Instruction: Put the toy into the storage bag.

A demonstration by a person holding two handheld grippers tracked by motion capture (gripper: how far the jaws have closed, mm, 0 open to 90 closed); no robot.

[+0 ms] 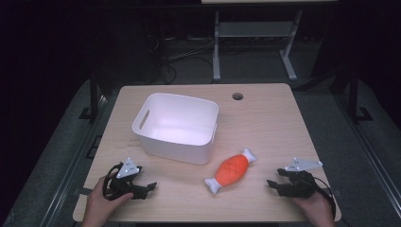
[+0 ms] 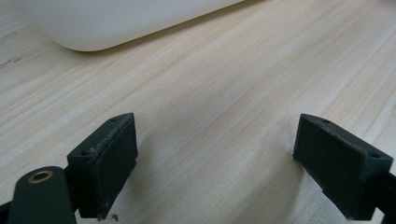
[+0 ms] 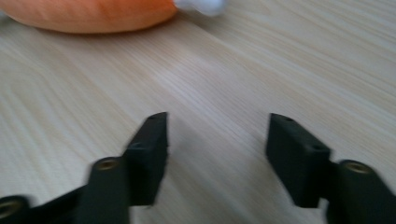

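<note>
Stretching across the high view, the bench (image 1: 265, 127) is a pale wood-grain slab with rounded corners and a small round hole (image 1: 238, 96) near its far edge; its near edge is cut off at the bottom of the picture. On its left half stands the white bin (image 1: 176, 126), smooth matte plastic, rectangular with rounded corners and a slot handle in its left wall; in the left gripper view its curved lower wall (image 2: 116, 23) runs out of the top of the frame. Just right of the bin's near corner, apart from it, lies the toy drumstick (image 1: 233, 170), soft and plush-looking, an orange oval body with stitched cross-hatching and white bone knobs at both ends, lying diagonally. The right gripper view catches its orange underside (image 3: 88, 16) and a bit of white knob, blurred and cropped.

Near the bench's front left, the left gripper (image 1: 150, 186) rests in a hand, black and angular with a grey triangular plate; its jaws stand wide apart over bare wood, released. At the front right, well clear of the toy, the right gripper (image 1: 274, 178) points toward it, jaws parted with nothing between them; this view is motion-blurred.
</note>
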